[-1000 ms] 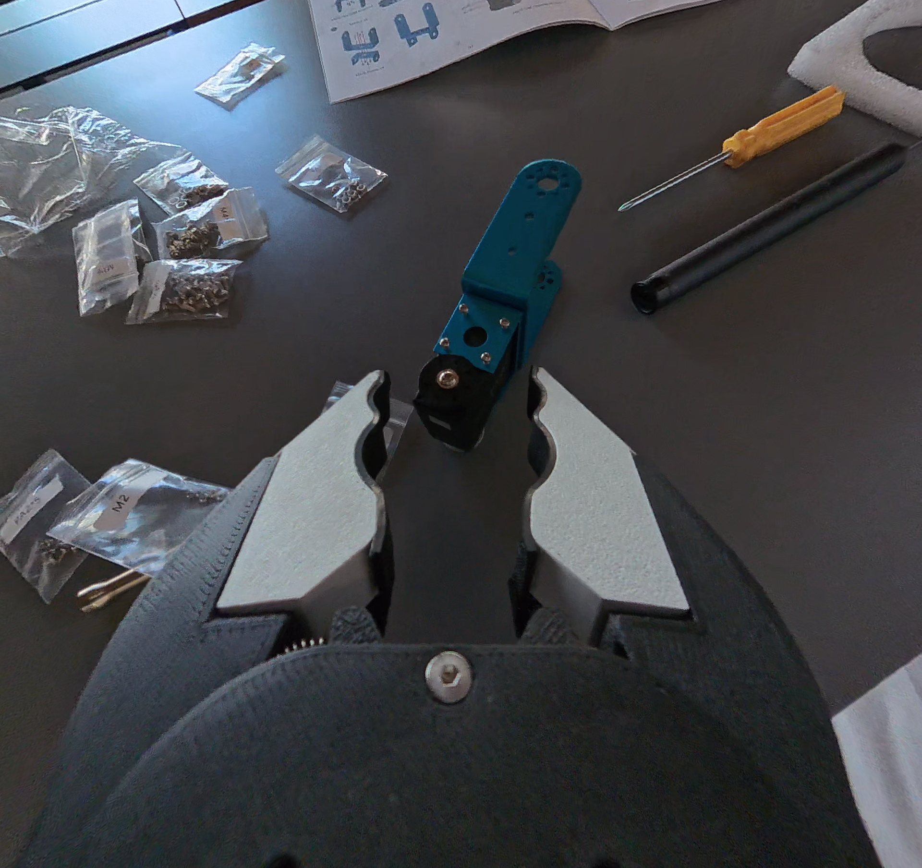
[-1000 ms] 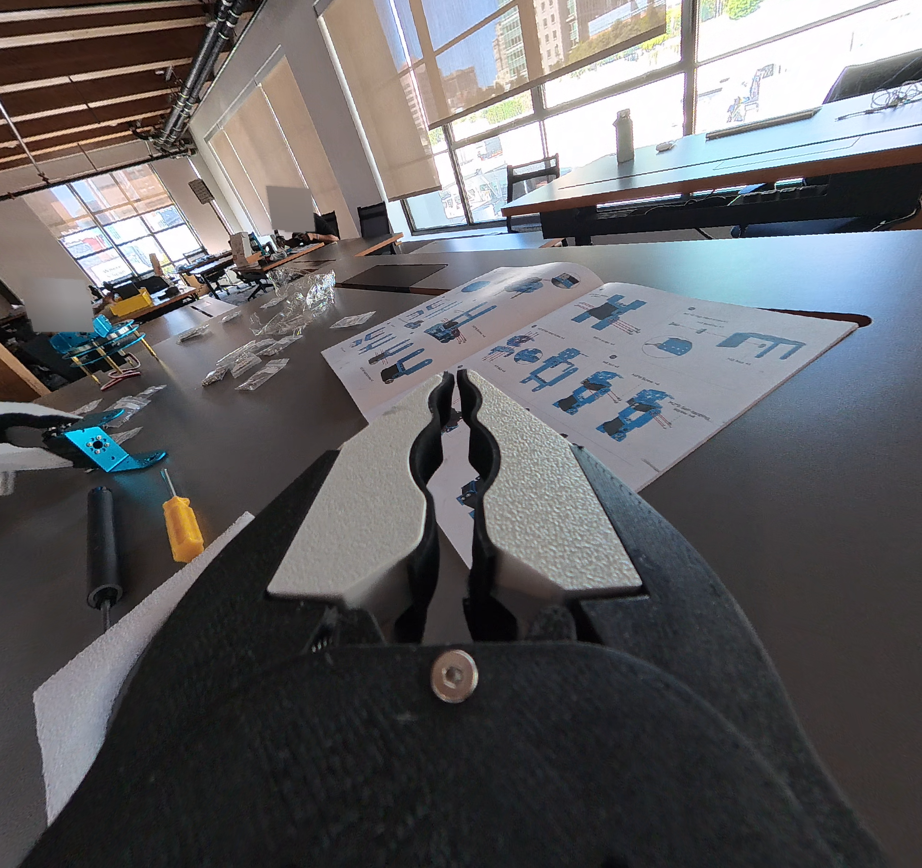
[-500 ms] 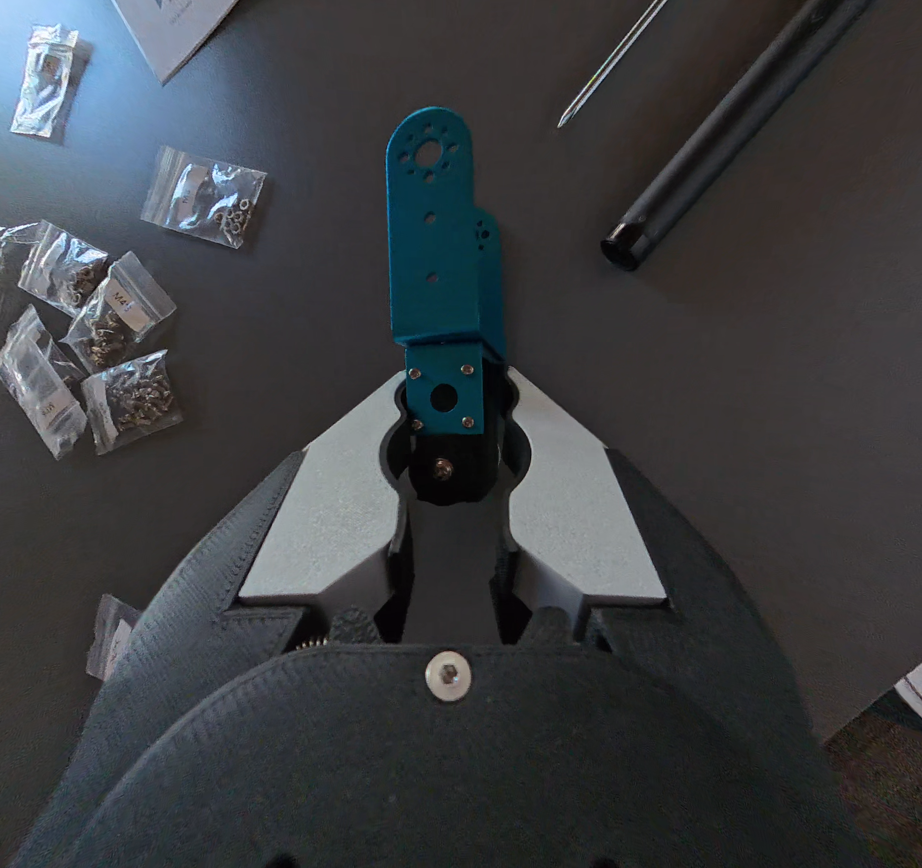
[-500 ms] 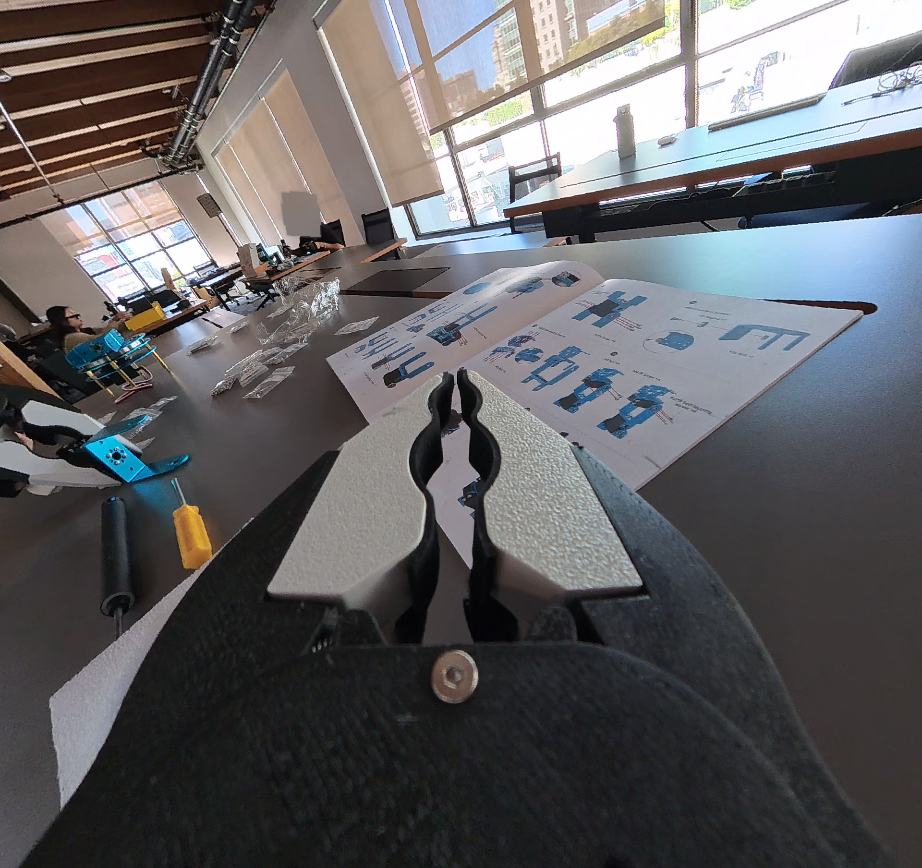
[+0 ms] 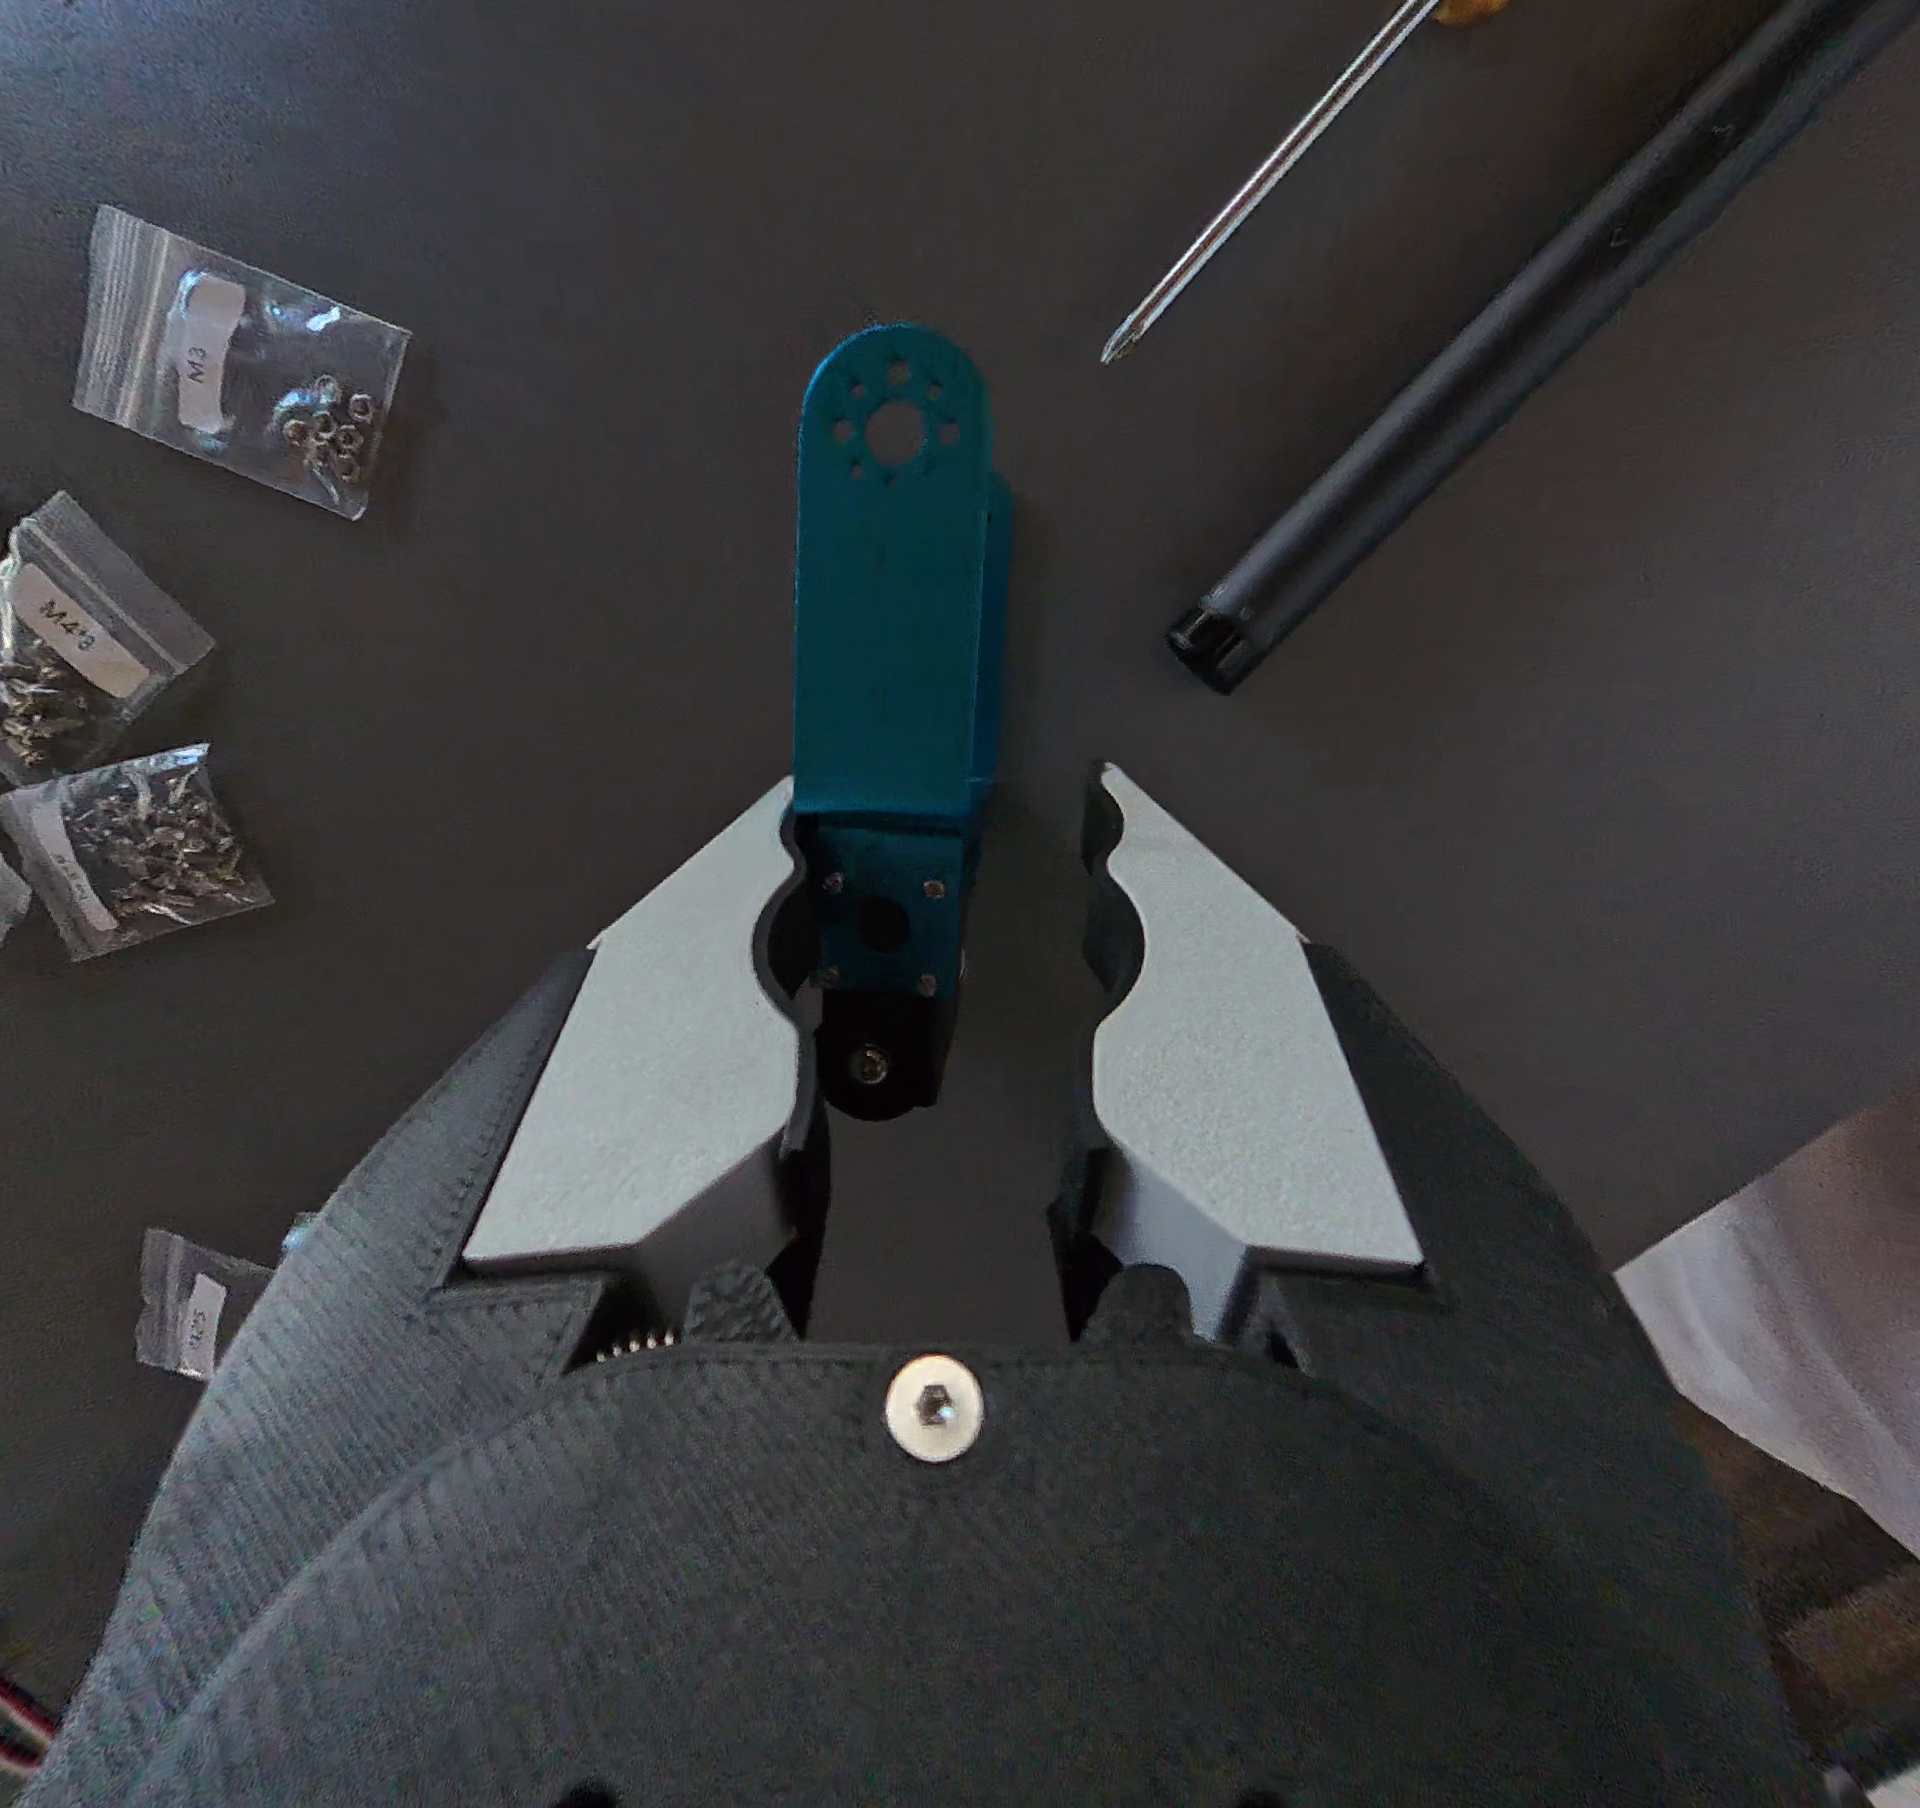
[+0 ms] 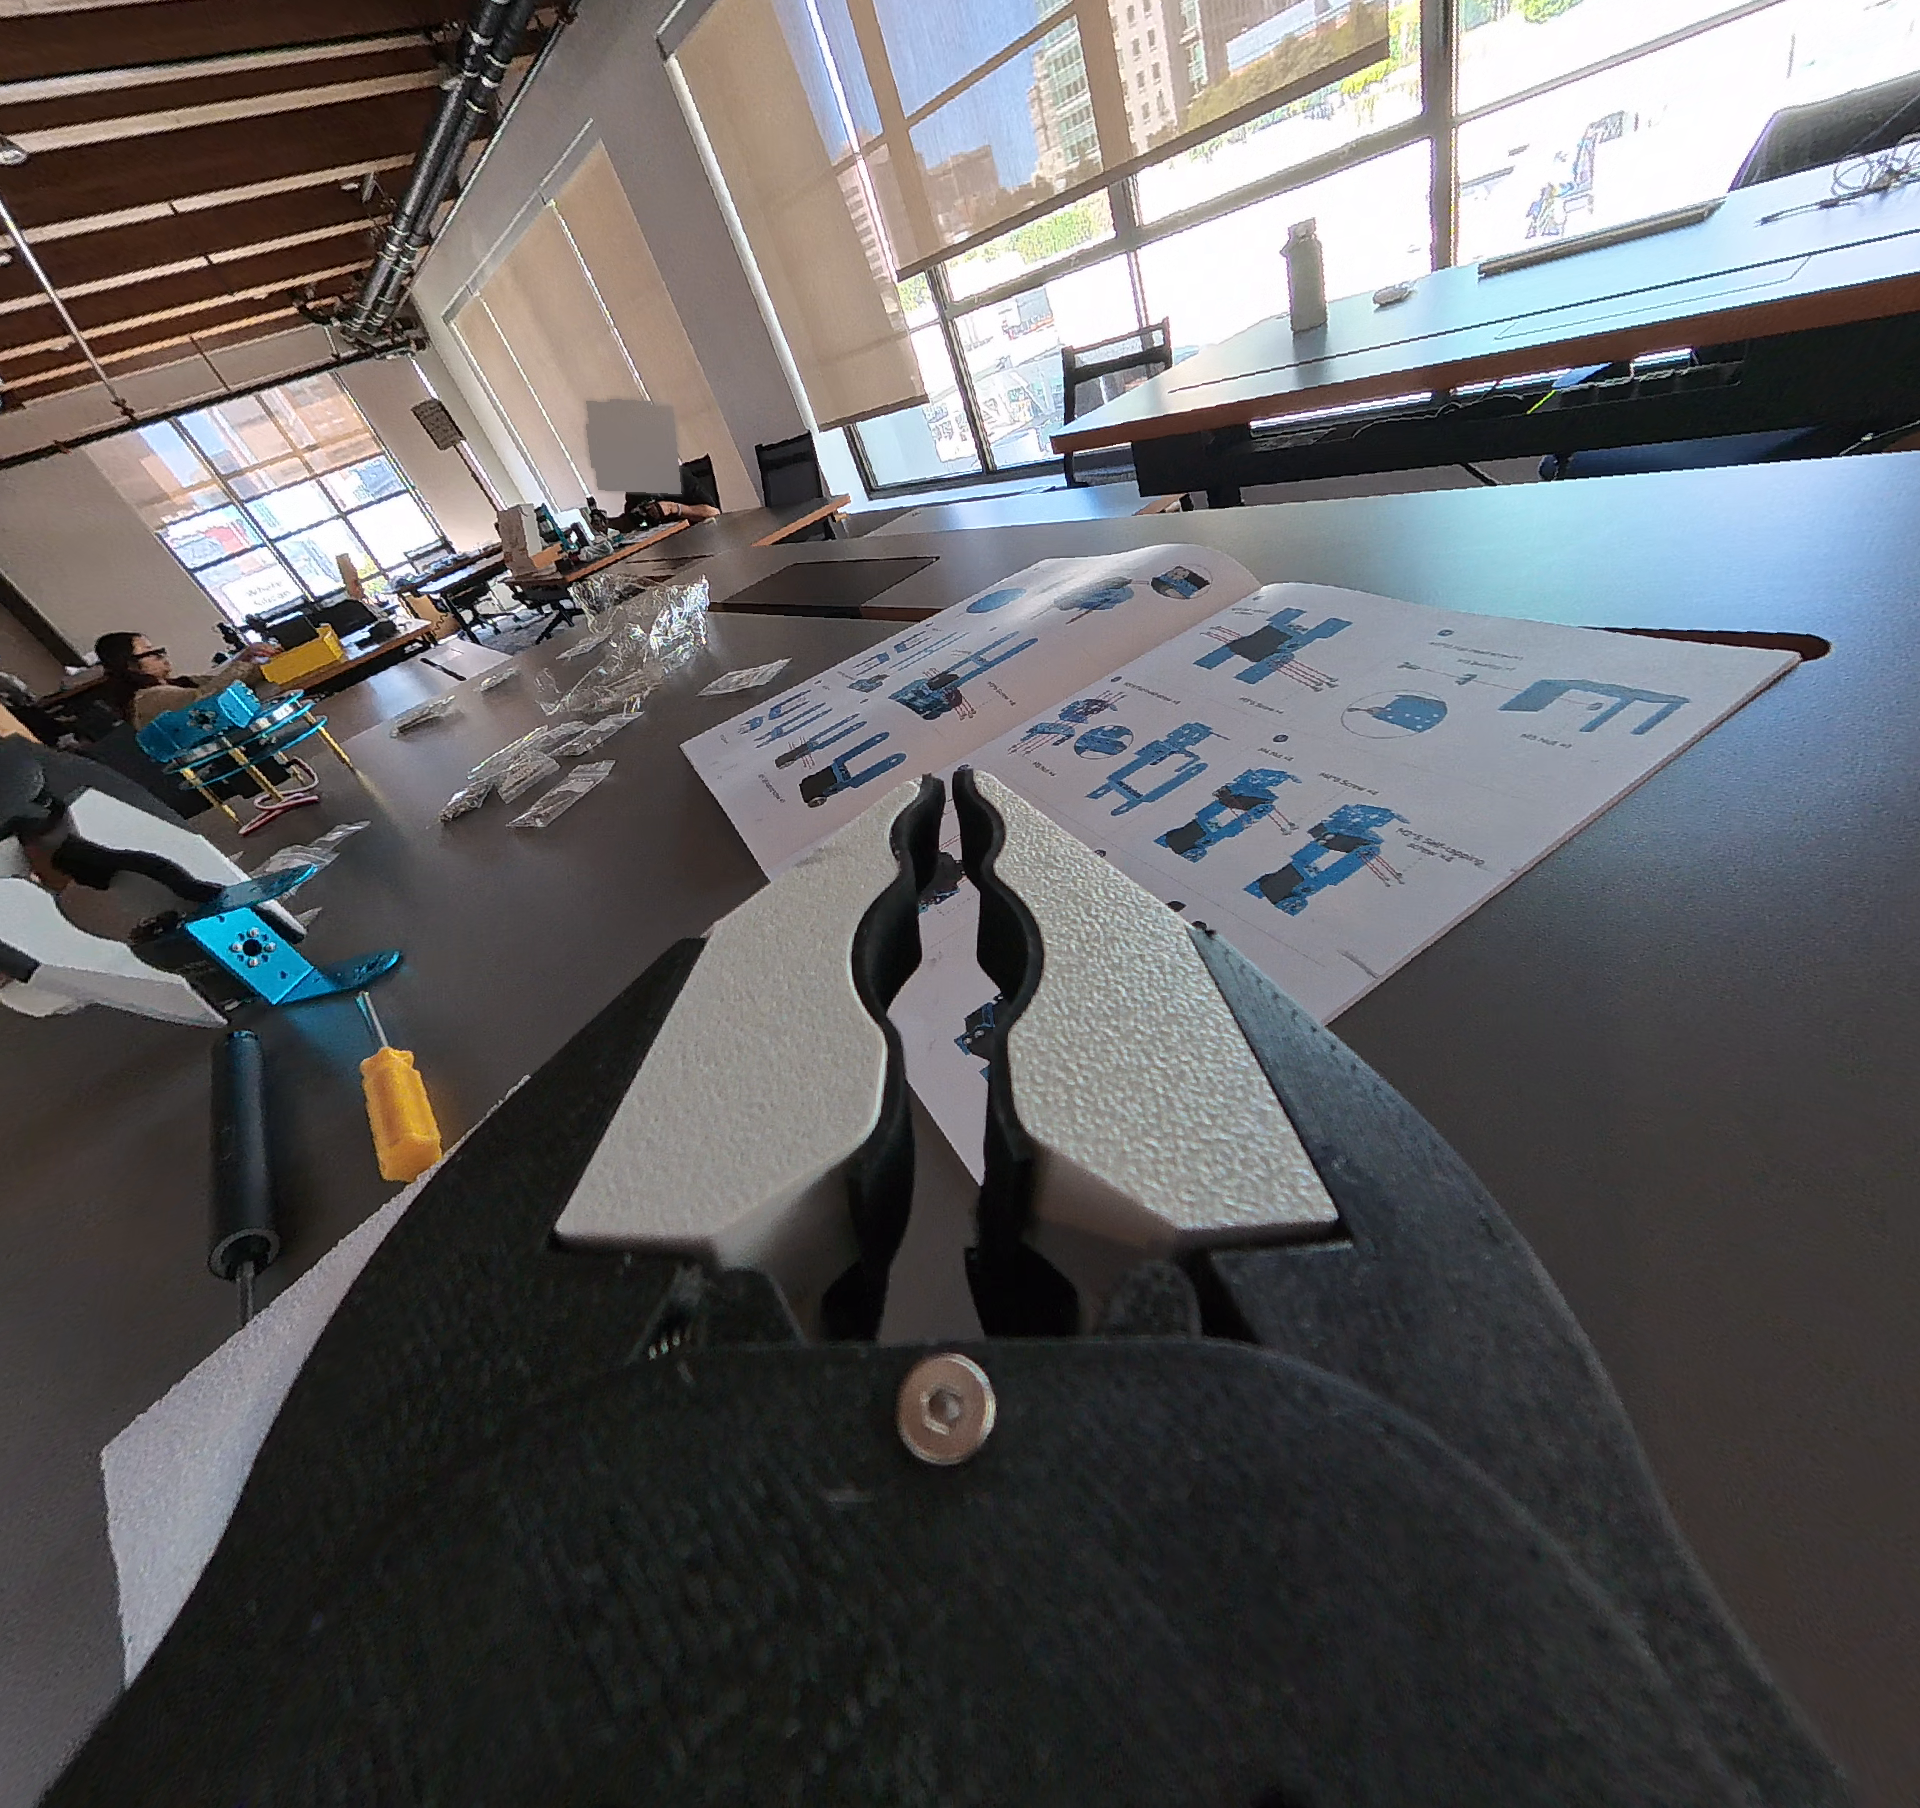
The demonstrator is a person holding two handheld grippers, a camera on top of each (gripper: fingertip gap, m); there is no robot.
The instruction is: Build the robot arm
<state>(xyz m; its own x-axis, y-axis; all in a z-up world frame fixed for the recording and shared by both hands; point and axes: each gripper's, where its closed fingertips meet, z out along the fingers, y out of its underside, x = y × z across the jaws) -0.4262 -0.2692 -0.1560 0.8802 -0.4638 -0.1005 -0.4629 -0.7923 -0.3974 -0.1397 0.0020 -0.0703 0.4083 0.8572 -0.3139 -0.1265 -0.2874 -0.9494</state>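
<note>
Small clear bags of screws point(image 5: 241, 358) lie at left on the dark table point(image 5: 582, 96). Left gripper point(image 5: 940, 802) spread wide; blue bracket with black servo point(image 5: 888, 678) between its fingers, against the left one. Yellow-handled screwdriver point(image 5: 1288, 148) and black rod point(image 5: 1538, 304) lie at right. Right gripper point(image 6: 948, 790) pressed together, empty, above the open instruction booklet point(image 6: 1351, 719).

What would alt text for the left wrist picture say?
An open left gripper straddles a blue bracket with its black servo on a dark table; screw bags lie left, a yellow-handled screwdriver right.
</note>
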